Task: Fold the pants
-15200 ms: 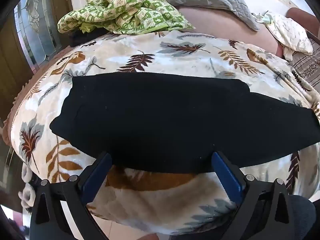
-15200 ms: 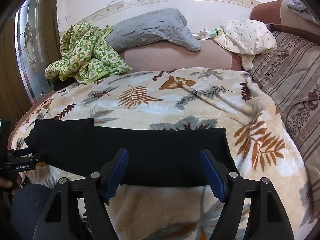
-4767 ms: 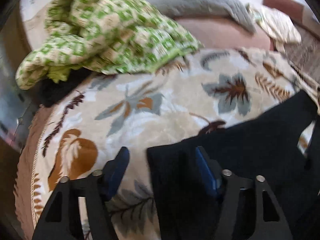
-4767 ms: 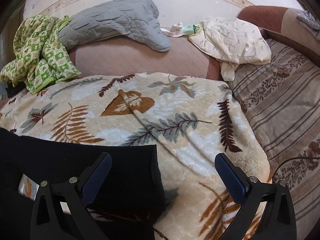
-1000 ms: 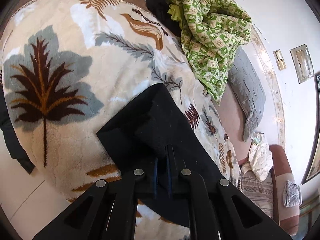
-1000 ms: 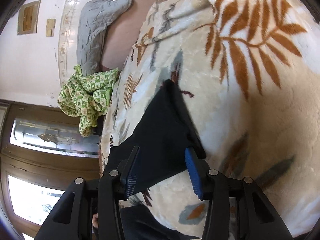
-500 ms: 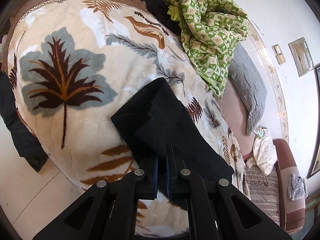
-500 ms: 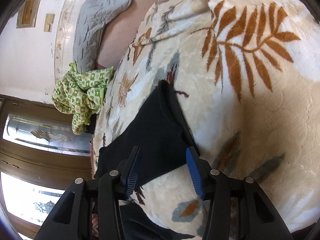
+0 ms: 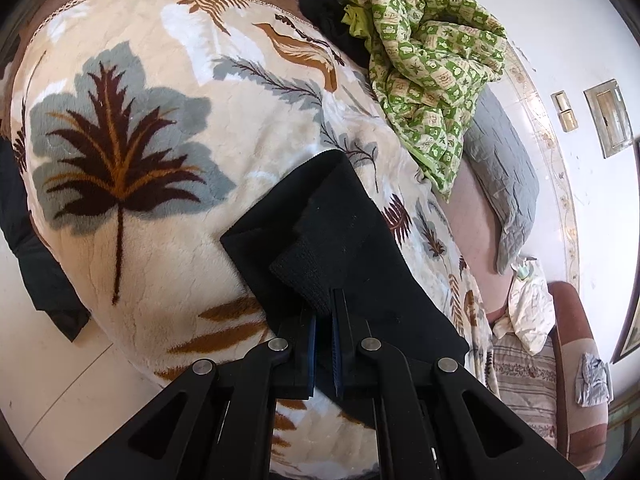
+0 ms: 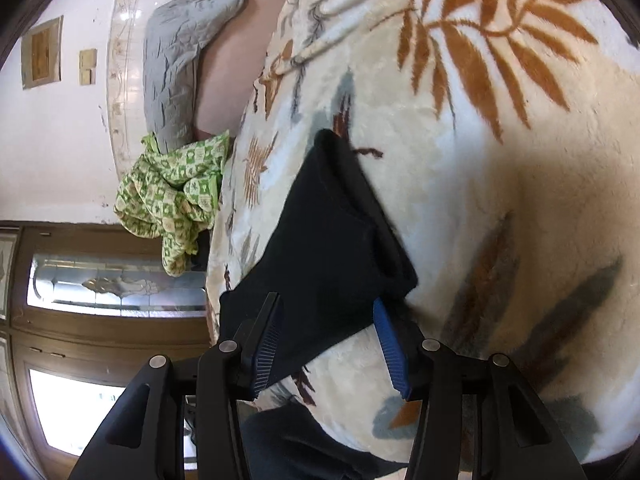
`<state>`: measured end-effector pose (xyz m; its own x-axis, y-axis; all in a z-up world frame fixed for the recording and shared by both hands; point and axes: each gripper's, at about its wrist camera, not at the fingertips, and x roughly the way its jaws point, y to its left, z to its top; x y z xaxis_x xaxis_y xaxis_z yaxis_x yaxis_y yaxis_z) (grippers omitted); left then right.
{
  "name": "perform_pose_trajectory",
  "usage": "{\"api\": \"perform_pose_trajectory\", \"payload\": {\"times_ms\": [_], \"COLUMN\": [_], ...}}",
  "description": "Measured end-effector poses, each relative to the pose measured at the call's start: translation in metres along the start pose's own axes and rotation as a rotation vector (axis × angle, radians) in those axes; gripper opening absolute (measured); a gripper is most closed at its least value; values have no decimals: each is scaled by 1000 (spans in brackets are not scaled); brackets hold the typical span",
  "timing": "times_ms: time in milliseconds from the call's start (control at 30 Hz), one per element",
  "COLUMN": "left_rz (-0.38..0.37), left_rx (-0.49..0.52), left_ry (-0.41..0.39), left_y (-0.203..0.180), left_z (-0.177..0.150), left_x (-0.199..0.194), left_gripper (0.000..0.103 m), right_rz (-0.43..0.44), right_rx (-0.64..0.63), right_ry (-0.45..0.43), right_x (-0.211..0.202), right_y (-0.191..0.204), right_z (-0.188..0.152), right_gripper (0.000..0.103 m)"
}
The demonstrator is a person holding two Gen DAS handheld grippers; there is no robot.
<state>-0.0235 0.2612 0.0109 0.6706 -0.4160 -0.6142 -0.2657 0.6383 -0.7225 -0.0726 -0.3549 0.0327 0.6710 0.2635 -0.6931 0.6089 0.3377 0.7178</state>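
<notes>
Surface: leaf-print fleece blanket (image 9: pixel 168 248) in cream, rust and grey-blue, spread over a bed; pale floor shows below its rounded edge.
Background: white wall with a patterned border strip, wood-framed door with frosted glass (image 10: pixel 100 284) in the right wrist view.
Pants: black pants (image 9: pixel 352 240) lie folded into a long band across the blanket, near its front edge; the same garment shows in the right wrist view (image 10: pixel 320 248).
Left gripper: left gripper (image 9: pixel 324 320) is clenched on a ribbed corner of the pants, blue pads almost meeting, the pinched flap raised off the layer beneath.
Right gripper: right gripper (image 10: pixel 326 340) stands spread, its fingers to either side of the other end of the pants; whether the pads touch the cloth I cannot tell.
Green quilt: crumpled green-and-cream checked quilt (image 9: pixel 432 80) heaped at the far side of the bed, well apart from the pants.
Grey pillow: quilted grey pillow (image 9: pixel 504 172) against the wall, just beside the green quilt.
Cream cloth: bundled by the striped sofa arm (image 9: pixel 528 308).
</notes>
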Motion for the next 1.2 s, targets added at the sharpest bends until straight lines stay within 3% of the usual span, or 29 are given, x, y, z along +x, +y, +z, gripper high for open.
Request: {"api": "perform_pose_trajectory", "payload": {"times_ms": [133,200,233,300,333,533,700,867,967,1067,1100,1167,1200], "left_rz": [-1,0,1,0,2,-37,52,57,81,195,271,275,239], "left_rx": [-2,-1,-2,-2,-2,41,50,93,117,116,145,211,272], "left_ry": [1,0,-1,0,-1,-12,40,17,13,-80,-160,-245,-267], "left_y": [-2,-2,-1,-1,-2,-8,11,6,7,3,-5,-25,-43], "left_z": [0,0,0,1,1,8,8,7,15,24,26,24,20], "left_x": [1,2,2,2,2,-15,9,14,12,-6,-16,-26,-26], "left_gripper": [4,4,4,4,4,3,3,5,13,26,27,27,27], "right_rz": [26,-6,-49,-102,-124,-102,-180,-197,-203,-313,-360,-412,-428], "right_rx": [-38,-56,-67,-74,-84,-171,-154,-154,-123,-161,-201,-321,-433], "right_ry": [-46,-54,-44,-42,-44,-100,-62,-70,-94,-203,-262,-330,-346], "right_x": [-8,-7,-4,0,1,-16,-5,-6,-11,-28,-36,-41,-35], "right_y": [9,10,9,8,8,21,12,12,7,16,25,51,72], "right_z": [1,2,2,3,3,-2,1,0,2,1,1,-3,-9], "right_gripper": [49,49,44,23,3,3,3,4,6,17,17,17,17]}}
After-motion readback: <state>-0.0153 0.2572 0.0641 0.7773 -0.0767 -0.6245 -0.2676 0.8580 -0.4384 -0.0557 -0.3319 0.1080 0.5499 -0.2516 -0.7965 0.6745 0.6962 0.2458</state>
